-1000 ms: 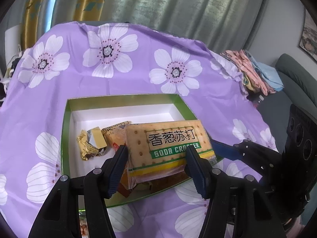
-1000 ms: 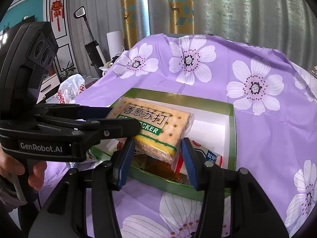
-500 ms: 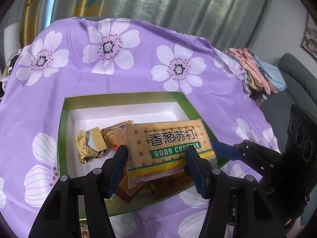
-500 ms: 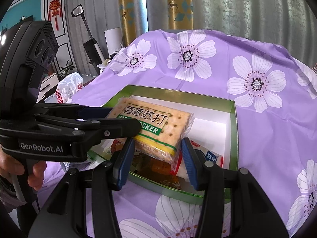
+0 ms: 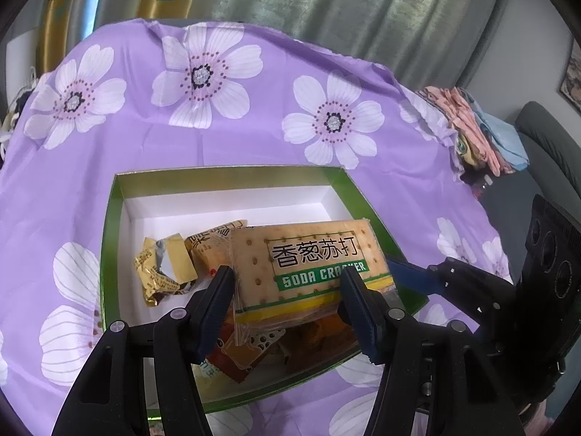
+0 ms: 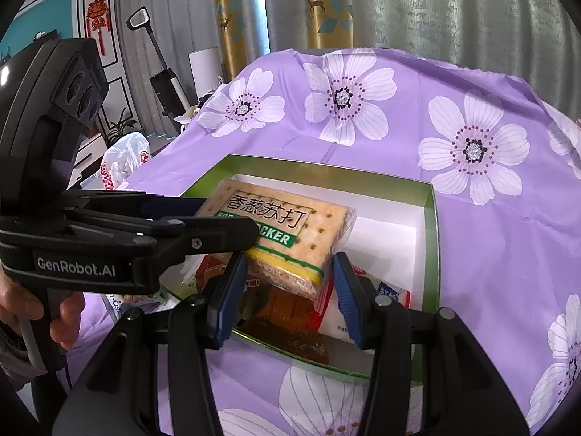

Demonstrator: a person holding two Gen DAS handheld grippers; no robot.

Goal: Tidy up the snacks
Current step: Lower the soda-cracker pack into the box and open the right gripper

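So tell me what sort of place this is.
Most likely a living room at home. Long curtains hang behind a table under a purple floral cloth, a stick vacuum and red hanging ornament stand by the wall, and a grey sofa sits beside folded laundry.

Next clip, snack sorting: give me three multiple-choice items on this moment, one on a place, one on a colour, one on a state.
1. Where is the tan soda cracker pack?
A on the cloth outside the box
B held up over the green cardboard box, between the left gripper's jaws
C on the sofa

2. The flowered tablecloth is mainly:
A red
B purple
C yellow

3. The green cardboard box is:
A open-topped
B lidded
C upside down

Key: B, the jaws flank the pack above the box; B, purple ground with white flowers; A, its white floor shows.
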